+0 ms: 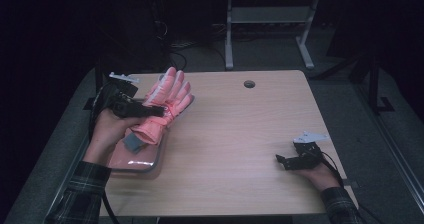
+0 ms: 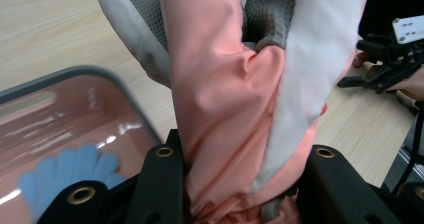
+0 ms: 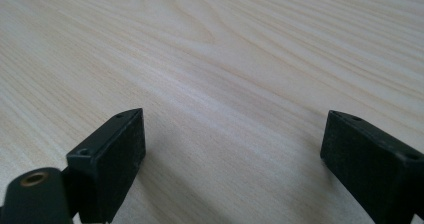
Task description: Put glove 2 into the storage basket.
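Observation:
A salmon-pink padded glove [image 1: 167,95] with white and grey patches hangs over the left side of the table, fingers pointing away from me. My left gripper [image 1: 160,111] is shut on it across the wrist part; in the left gripper view the fabric [image 2: 220,99] bunches between the two black jaws [image 2: 242,159]. The cuff's grey tab [image 1: 133,141] dangles just above a pink tray [image 1: 150,166] with a grey rim [image 2: 75,76]. My right gripper [image 1: 281,160] rests low near the table's front right, open, with bare wood between its pads [image 3: 232,134].
A blue fan-shaped mark [image 2: 75,174] shows on the tray's floor. A round cable hole [image 1: 249,84] sits near the table's far edge. Beyond it stand a second table's white legs [image 1: 229,39] and floor cables. The right gripper [image 2: 380,74] appears far off in the left gripper view.

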The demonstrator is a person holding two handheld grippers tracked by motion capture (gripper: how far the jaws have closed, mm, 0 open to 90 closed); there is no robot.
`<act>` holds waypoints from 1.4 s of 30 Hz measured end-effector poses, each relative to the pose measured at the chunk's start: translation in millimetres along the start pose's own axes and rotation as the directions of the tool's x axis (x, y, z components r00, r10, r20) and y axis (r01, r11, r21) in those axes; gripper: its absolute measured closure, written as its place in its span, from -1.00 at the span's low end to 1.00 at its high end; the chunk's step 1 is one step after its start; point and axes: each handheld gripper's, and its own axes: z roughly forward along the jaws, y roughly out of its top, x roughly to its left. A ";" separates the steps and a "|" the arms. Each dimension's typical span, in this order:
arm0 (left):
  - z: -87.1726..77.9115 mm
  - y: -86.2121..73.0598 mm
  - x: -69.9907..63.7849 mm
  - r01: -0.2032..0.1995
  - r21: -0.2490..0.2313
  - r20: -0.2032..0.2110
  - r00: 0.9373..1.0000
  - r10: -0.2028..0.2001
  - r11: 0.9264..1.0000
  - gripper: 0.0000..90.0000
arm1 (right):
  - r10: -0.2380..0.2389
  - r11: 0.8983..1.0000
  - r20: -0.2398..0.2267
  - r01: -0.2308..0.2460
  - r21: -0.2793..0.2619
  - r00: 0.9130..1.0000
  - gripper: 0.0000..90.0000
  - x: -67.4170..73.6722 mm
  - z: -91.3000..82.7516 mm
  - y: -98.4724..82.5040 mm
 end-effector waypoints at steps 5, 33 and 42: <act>-12.2 -9.9 10.9 0.030 -0.012 -0.023 0.999 -0.030 0.999 0.45 | -0.005 1.000 0.001 0.005 -0.002 1.000 -0.77 -0.4 0.1 0.0; 4.8 -76.0 74.2 0.219 0.059 -0.129 0.969 -0.210 0.974 0.45 | -0.003 1.000 0.001 0.003 -0.003 1.000 -0.77 -0.3 0.1 0.1; 33.2 -88.3 83.1 0.260 0.130 -0.142 0.960 -0.242 0.957 0.44 | -0.004 1.000 0.001 0.004 -0.002 1.000 -0.77 -0.2 0.1 0.1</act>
